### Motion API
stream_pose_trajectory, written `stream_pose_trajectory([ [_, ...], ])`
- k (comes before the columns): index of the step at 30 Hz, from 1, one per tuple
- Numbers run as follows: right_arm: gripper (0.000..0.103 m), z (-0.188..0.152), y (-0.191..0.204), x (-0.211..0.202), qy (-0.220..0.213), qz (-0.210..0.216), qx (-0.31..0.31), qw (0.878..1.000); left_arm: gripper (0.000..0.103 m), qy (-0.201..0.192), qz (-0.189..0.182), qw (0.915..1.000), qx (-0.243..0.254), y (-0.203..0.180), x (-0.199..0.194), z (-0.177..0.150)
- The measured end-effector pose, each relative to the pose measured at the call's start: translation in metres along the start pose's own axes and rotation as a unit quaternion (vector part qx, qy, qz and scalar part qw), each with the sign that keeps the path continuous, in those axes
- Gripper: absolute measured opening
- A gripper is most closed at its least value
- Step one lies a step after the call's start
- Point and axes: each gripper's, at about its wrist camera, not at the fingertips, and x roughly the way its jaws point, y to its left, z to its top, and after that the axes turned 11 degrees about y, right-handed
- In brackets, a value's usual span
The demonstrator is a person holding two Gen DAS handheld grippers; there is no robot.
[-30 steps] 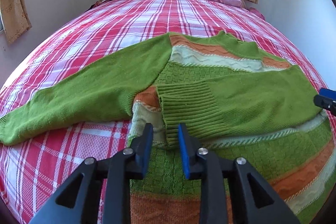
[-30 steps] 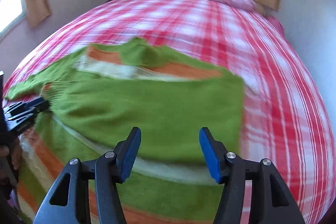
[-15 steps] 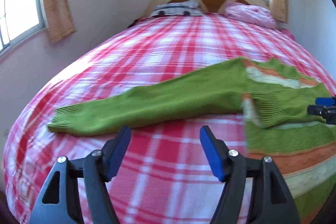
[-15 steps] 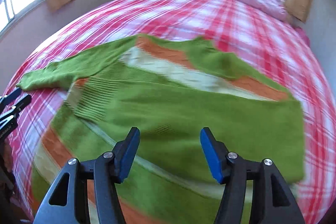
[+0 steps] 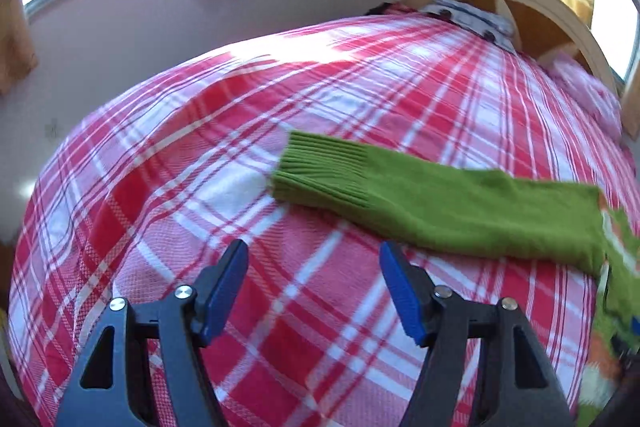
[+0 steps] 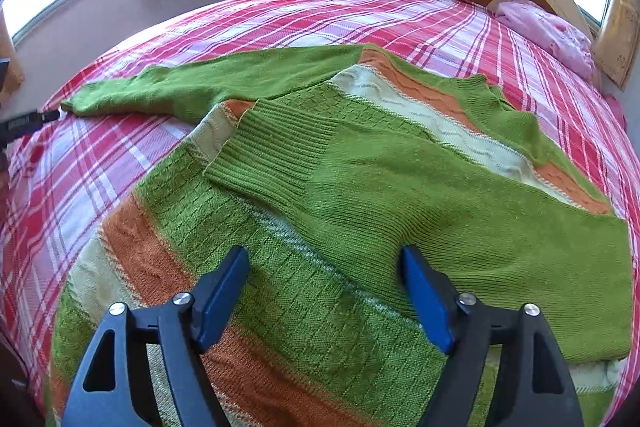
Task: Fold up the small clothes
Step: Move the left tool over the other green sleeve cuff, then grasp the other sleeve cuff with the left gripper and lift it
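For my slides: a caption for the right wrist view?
Open right gripper hovers over green striped sweater, one sleeve folded across, on plaid bed.

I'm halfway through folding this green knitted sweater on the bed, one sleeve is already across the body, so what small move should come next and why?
Probably bring the left gripper forward and down onto the ribbed cuff of the outstretched green sleeve. That sleeve lies flat on the red plaid bedspread, unfolded, while the other sleeve already rests across the striped green knitted sweater. The left gripper's fingers are open with nothing between them, just short of the cuff.

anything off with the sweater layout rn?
Lopsided: one sleeve is folded across the sweater body, the other sleeve lies stretched out flat on the plaid bedspread. No damage visible.
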Motion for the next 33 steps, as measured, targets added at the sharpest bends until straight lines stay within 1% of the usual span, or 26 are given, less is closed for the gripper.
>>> stream_pose_trajectory([
  [2,0.085,-0.001,0.005,0.002,0.000,-0.012,-0.009,1.000,0.069,0.002,-0.015,0.9996,-0.024,0.008,0.003,0.004],
  [4,0.085,-0.001,0.005,0.002,0.000,-0.013,-0.011,1.000,0.069,0.012,-0.035,0.9982,-0.047,0.012,0.006,0.008],
  [6,0.085,-0.001,0.005,0.002,-0.002,-0.010,-0.009,1.000,0.064,0.020,-0.056,0.9958,-0.070,0.014,0.011,0.012],
  [8,0.086,-0.002,0.005,0.002,-0.003,-0.010,-0.008,1.000,0.062,0.027,-0.061,0.9943,-0.083,0.013,0.015,0.015],
  [10,0.086,-0.003,0.006,0.001,-0.005,-0.011,-0.008,1.000,0.055,0.037,-0.077,0.9920,-0.093,0.010,0.021,0.016],
  [12,0.086,-0.003,0.005,0.001,-0.006,-0.012,-0.008,1.000,0.055,0.047,-0.090,0.9890,-0.108,0.007,0.027,0.017],
  [18,0.086,-0.005,0.006,0.000,-0.010,-0.016,-0.009,1.000,0.055,0.029,-0.095,0.9846,-0.143,0.010,0.035,0.026],
  [21,0.086,-0.005,0.006,-0.001,-0.011,-0.019,-0.010,1.000,0.054,0.021,-0.094,0.9835,-0.153,0.010,0.037,0.031],
  [23,0.086,-0.005,0.006,-0.001,-0.011,-0.019,-0.010,1.000,0.049,0.011,-0.095,0.9826,-0.160,0.012,0.039,0.033],
  [25,0.086,-0.005,0.006,-0.001,-0.011,-0.019,-0.010,1.000,0.042,-0.005,-0.105,0.9791,-0.175,0.016,0.042,0.033],
  [26,0.086,-0.005,0.006,-0.001,-0.011,-0.020,-0.010,1.000,0.040,-0.008,-0.105,0.9780,-0.180,0.018,0.044,0.033],
  [28,0.086,-0.005,0.006,-0.001,-0.011,-0.020,-0.010,1.000,0.030,-0.015,-0.105,0.9774,-0.183,0.019,0.046,0.034],
  [29,0.086,-0.005,0.006,-0.001,-0.011,-0.019,-0.010,1.000,0.028,-0.020,-0.108,0.9773,-0.181,0.020,0.046,0.034],
  [30,0.086,-0.005,0.006,-0.001,-0.011,-0.019,-0.010,1.000,0.020,-0.017,-0.113,0.9768,-0.181,0.020,0.048,0.034],
  [31,0.086,-0.005,0.006,-0.001,-0.011,-0.019,-0.010,1.000,0.010,-0.013,-0.119,0.9759,-0.182,0.022,0.049,0.035],
  [33,0.086,-0.006,0.007,-0.001,-0.011,-0.019,-0.009,1.000,0.009,-0.017,-0.135,0.9740,-0.181,0.024,0.047,0.036],
])
